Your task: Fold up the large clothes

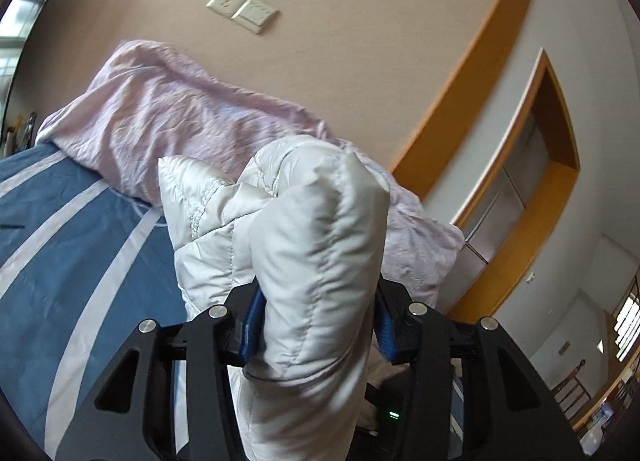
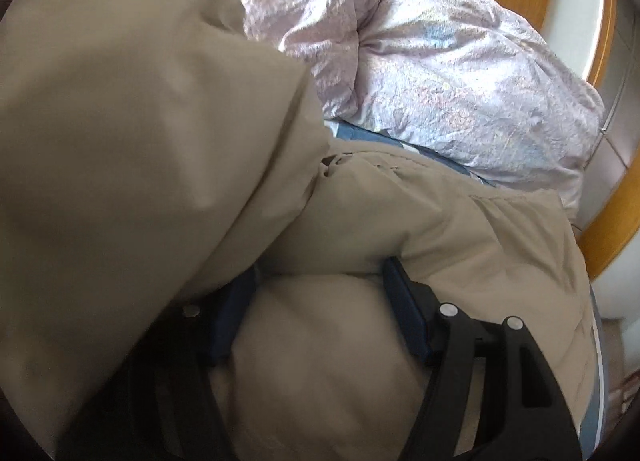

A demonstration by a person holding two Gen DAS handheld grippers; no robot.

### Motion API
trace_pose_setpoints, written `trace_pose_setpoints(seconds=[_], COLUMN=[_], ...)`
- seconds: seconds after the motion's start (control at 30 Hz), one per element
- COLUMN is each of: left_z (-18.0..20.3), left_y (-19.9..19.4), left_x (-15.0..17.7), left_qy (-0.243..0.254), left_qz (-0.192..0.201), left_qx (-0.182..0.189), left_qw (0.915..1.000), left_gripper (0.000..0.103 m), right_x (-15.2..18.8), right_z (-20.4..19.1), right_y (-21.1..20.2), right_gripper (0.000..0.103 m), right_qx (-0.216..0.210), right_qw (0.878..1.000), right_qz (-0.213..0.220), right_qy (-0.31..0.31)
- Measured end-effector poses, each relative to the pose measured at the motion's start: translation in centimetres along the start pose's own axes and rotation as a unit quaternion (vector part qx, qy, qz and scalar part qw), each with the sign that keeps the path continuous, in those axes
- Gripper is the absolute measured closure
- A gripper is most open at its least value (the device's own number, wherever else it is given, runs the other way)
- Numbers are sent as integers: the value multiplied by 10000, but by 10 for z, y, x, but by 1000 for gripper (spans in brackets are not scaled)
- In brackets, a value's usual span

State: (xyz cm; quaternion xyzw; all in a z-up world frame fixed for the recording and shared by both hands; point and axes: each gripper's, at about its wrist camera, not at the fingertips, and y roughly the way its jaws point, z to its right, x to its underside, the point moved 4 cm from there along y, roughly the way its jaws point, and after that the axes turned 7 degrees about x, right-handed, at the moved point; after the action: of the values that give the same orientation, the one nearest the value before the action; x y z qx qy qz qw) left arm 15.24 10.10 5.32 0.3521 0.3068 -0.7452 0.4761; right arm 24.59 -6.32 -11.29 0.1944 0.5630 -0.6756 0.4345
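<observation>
Left gripper point(image 1: 318, 325) jaws pinching a thick fold of the puffy jacket point(image 1: 304, 245) above the blue striped bed point(image 1: 60, 245); right gripper point(image 2: 320, 309) jaws clamped on the jacket's tan side, near the lilac duvet point(image 2: 460, 93).

puffy quilted jacket point(image 1: 312, 229), silvery lining outward, tan shell point(image 2: 140, 121), bunched above the bed.

One padded jacket point(image 1: 312, 245), two grippers, left point(image 1: 318, 325) and right point(image 2: 316, 317), one lilac duvet point(image 1: 168, 113) at eleven o'clock, one striped blue sheet point(image 1: 52, 237), two wall plates point(image 1: 242, 8).
</observation>
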Motion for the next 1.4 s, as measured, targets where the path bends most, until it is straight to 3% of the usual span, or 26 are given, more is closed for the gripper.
trace_pose_setpoints(seconds=[0.23, 0.37, 0.43, 0.53, 0.77, 0.87, 0.97, 1.07, 1.13, 1.23, 1.4], left_z=[21, 48, 63, 85, 129, 140, 151, 161, 169, 179, 188], left_y=[8, 21, 31, 44, 75, 91, 101, 112, 116, 122, 127], left_x=[1, 10, 18, 33, 80, 101, 124, 147, 163, 189, 212], left_qy=[269, 599, 729, 924, 1330, 1418, 1580, 1854, 2110, 2551, 2936], left_qz=[-35, -159, -268, -478, -1109, -1411, -1692, -1979, -2160, -2369, -2503], left_qx=[174, 484, 674, 1000, 1738, 1923, 2050, 2102, 2074, 1954, 1851], left_qw=[9995, 9969, 9947, 9895, 9694, 9607, 9510, 9393, 9305, 9169, 9038], left_gripper=[57, 57, 57, 57, 57, 57, 57, 57, 57, 57, 57], right_x=[24, 43, 52, 57, 69, 79, 93, 104, 103, 83, 23], right_z=[76, 117, 119, 122, 158, 183, 217, 251, 272, 291, 276], right_y=[-55, -43, -28, -23, -46, -60, -69, -72, -78, -90, -96], right_gripper=[29, 28, 28, 28, 28, 28, 28, 28, 32, 33, 33], right_qx=[-42, 248, 174, 9, 21, 320, 644, 648, 322, -572, -2141], right_qw=[9960, 9924, 9916, 9898, 9836, 9790, 9697, 9555, 9433, 9263, 9197], right_qz=[433, 23, -300, -281, -10, 63, 53, -3, 112, 347, 294], right_qy=[780, 1207, 1243, 1395, 1803, 2015, 2354, 2879, 3303, 3707, 3277])
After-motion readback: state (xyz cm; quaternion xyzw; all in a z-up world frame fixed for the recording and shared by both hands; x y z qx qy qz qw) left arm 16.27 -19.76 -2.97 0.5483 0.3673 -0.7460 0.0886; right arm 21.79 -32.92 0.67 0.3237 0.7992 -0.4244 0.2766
